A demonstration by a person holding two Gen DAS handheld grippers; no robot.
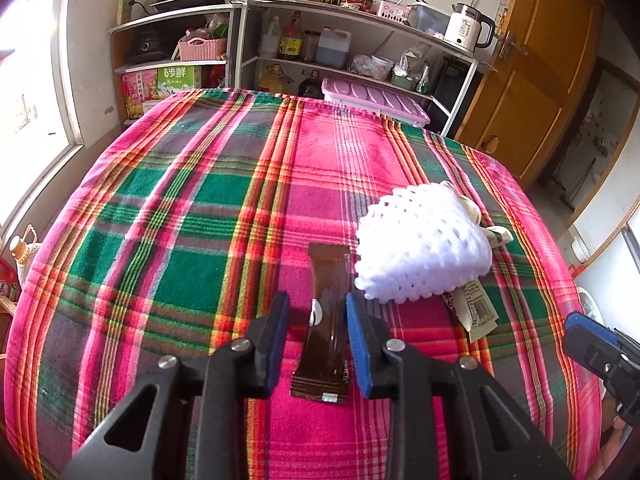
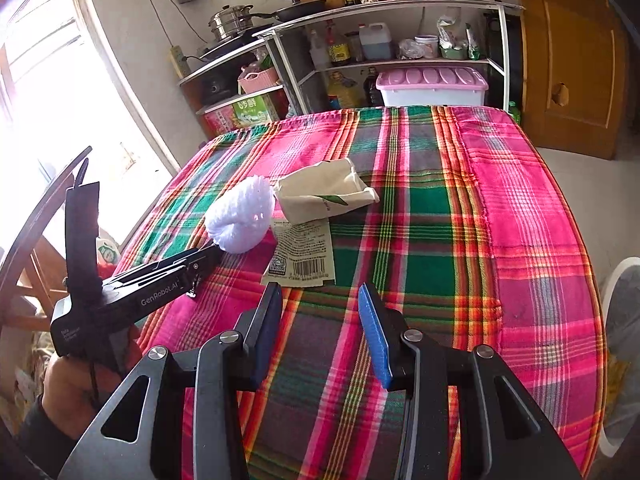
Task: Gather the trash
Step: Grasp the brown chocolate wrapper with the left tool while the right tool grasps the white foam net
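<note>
Both grippers' fingers (image 1: 362, 344) parted, angled down

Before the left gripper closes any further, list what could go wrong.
1. The brown sachet lies flat on the plaid cloth between the left gripper fingers; closing could pinch cloth along with it.
2. The white foam net sits close beside the right finger and may get nudged.
3. The flat sachet might slip out.
</note>
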